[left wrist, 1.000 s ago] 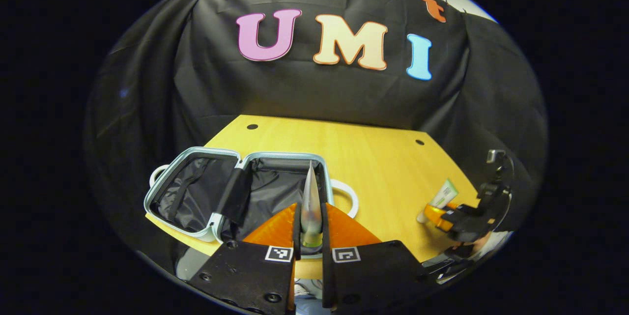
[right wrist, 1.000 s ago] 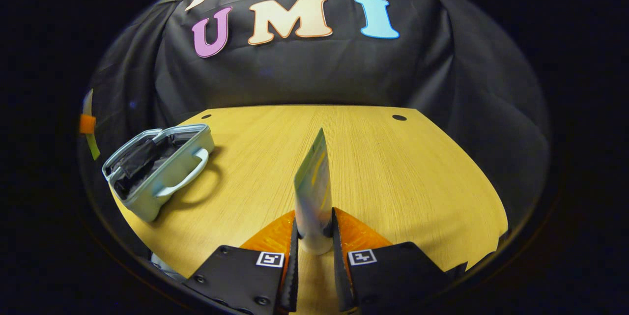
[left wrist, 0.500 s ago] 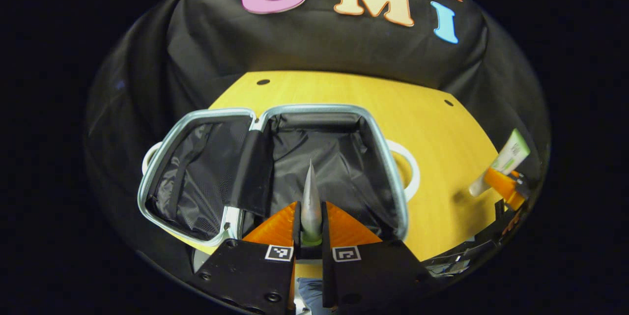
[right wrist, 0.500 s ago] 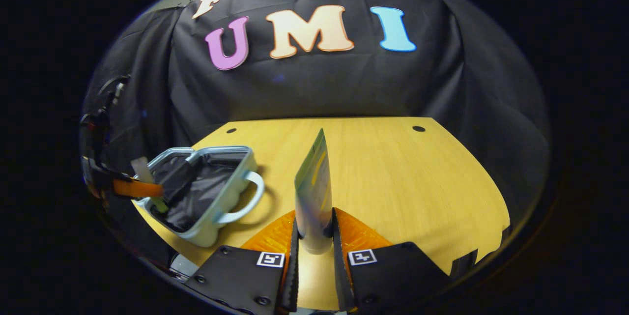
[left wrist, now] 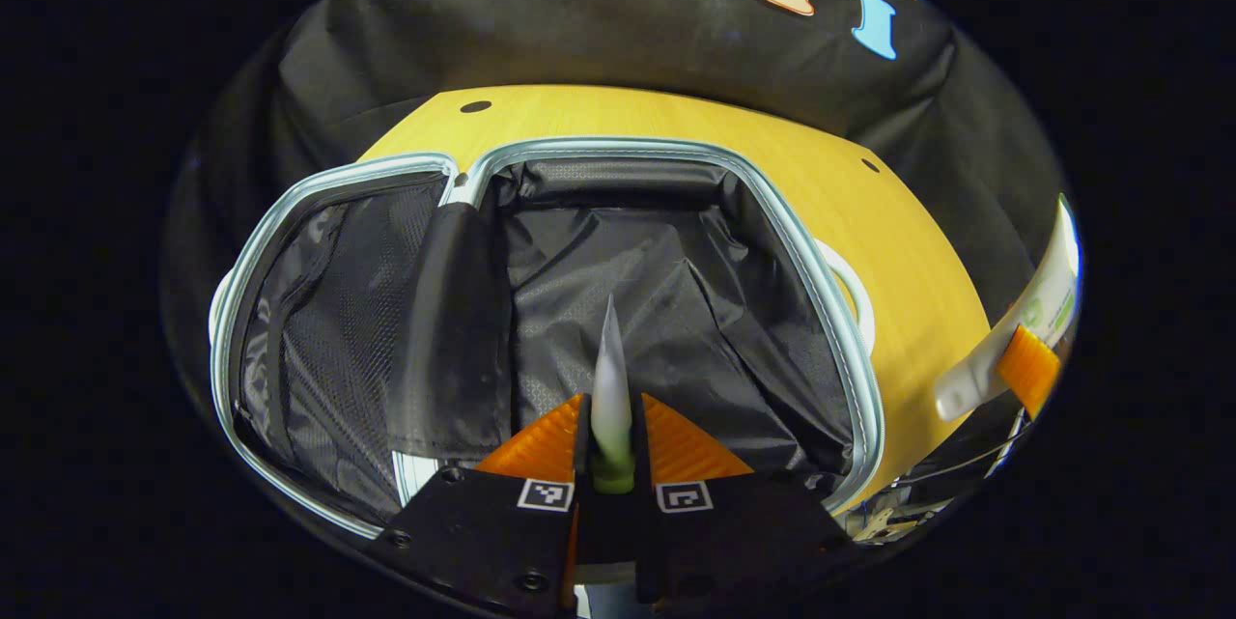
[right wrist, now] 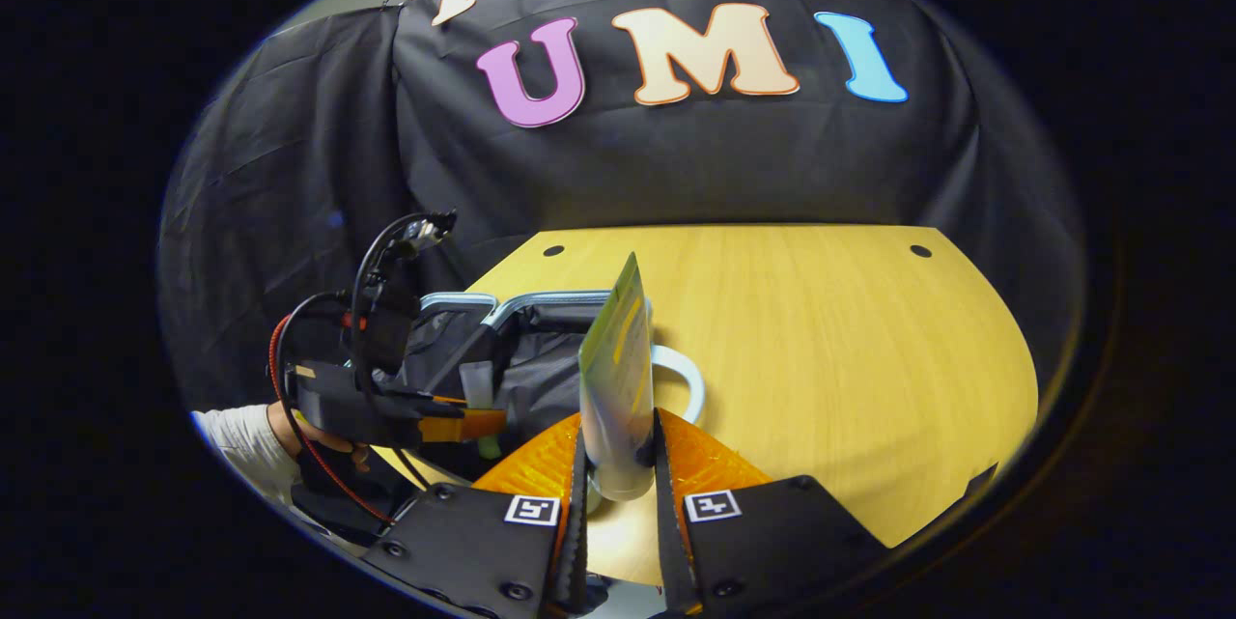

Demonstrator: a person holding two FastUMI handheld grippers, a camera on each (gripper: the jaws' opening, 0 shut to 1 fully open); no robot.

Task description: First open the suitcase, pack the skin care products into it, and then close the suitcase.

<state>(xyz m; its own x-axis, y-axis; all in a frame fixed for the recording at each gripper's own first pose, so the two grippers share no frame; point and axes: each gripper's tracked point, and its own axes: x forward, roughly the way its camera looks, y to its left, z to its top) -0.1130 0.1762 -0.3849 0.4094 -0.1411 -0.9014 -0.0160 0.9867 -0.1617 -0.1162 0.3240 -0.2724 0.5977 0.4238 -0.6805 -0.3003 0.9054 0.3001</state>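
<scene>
The small pale-blue suitcase (left wrist: pixel 830 310) lies open on the wooden table, both halves lined in black fabric. My left gripper (left wrist: pixel 610 426) is shut on a slim white tube (left wrist: pixel 610 378) with a green cap, held over the right half of the case. My right gripper (right wrist: pixel 618 464) is shut on a silvery tube (right wrist: pixel 618 378) with yellow print, held upright near the table's front edge. In the right gripper view the suitcase (right wrist: pixel 541 305) sits just beyond that tube, with the left gripper (right wrist: pixel 463 426) and the white tube (right wrist: pixel 476 382) over it. The left gripper view catches the right gripper's tube (left wrist: pixel 1024 329) at the far right.
The wooden table (right wrist: pixel 821 339) stretches to the right of the suitcase, with small dark holes near its back edge. A white loop handle (right wrist: pixel 681 378) sticks out of the suitcase's right side. A hand in a white sleeve (right wrist: pixel 241 436) holds the left gripper, trailing a red cable.
My left gripper has moved forward and down with the white tube, from in front of the case to over its right half. My right gripper has swung left, bringing its tube towards the suitcase.
</scene>
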